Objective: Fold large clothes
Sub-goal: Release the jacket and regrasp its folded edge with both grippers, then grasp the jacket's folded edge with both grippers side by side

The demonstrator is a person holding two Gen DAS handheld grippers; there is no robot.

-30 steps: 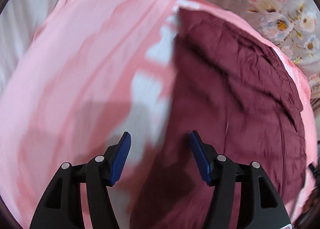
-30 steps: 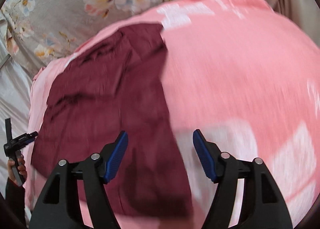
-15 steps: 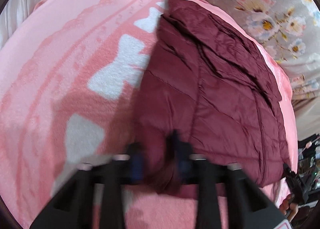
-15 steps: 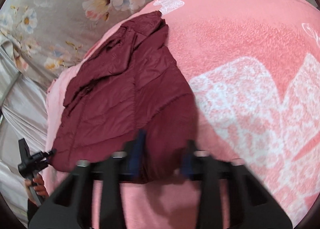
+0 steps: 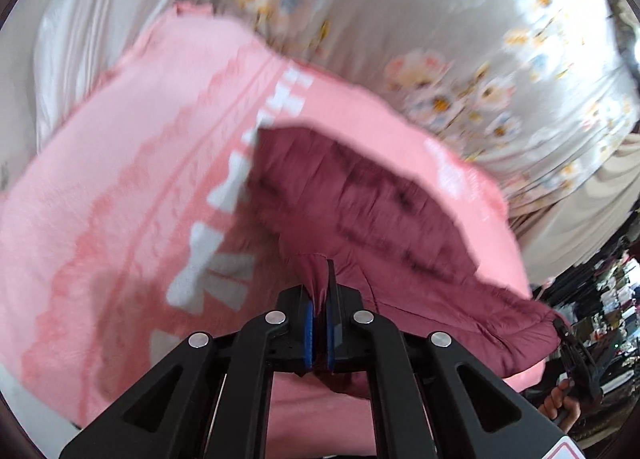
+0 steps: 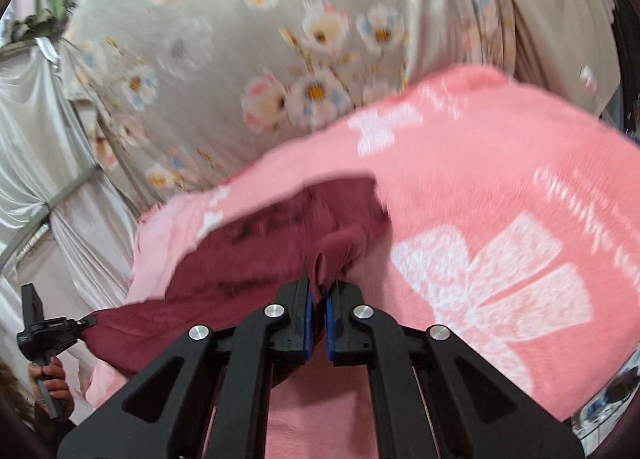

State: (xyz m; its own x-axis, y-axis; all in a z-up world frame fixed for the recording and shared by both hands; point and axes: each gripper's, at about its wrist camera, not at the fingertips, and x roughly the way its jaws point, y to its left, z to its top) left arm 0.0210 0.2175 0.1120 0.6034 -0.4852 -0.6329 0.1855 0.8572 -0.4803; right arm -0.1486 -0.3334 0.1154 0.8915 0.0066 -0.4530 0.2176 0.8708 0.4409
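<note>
Both tongs have bitten down within the last second: the left tongs (image 5: 319,323) and the right tongs (image 6: 319,323), spread wide over the maroon quilted jacket (image 5: 384,211) a moment ago, are now clamped on its near hem, one at each corner. The edge has lifted off the pink blanket (image 5: 132,163) while the far part of the garment still lies on the bed, before a floral sheet (image 6: 248,59). With both corners secured and raised, the first fold, near edge carried over the far one, looks ready to begin.
</note>
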